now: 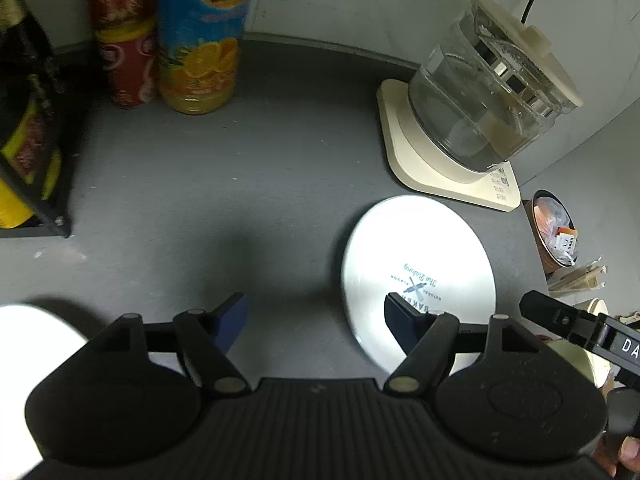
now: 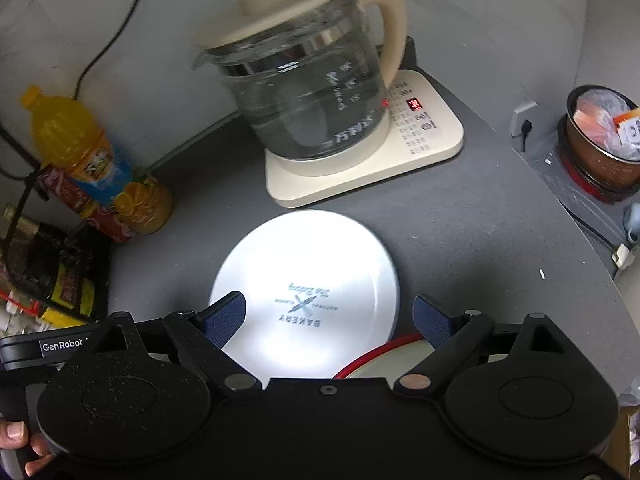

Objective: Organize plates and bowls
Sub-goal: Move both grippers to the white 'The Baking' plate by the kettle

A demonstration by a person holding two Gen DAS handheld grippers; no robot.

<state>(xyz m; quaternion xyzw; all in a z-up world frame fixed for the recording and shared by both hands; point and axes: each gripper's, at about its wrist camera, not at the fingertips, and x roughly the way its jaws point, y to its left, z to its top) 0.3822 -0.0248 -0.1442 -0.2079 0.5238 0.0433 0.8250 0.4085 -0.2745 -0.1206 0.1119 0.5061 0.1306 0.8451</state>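
A white plate with a blue "BAKERY" print (image 1: 416, 264) lies flat on the grey counter, also in the right wrist view (image 2: 308, 280). My left gripper (image 1: 318, 316) is open and empty; its right finger overlaps the plate's near edge. My right gripper (image 2: 330, 314) is open and empty above the plate's near half. A red-rimmed dish (image 2: 384, 354) lies just under its right finger, overlapping the plate's edge. Another white dish (image 1: 28, 340) shows at the left wrist view's lower left, partly hidden by the gripper body.
A glass kettle (image 2: 304, 92) stands on its cream base (image 2: 432, 148) behind the plate. An orange juice bottle (image 1: 200, 36) and red cans (image 1: 124, 60) stand at the back left beside a black rack (image 1: 32, 200). A brown pot (image 2: 604, 140) sits on a side ledge.
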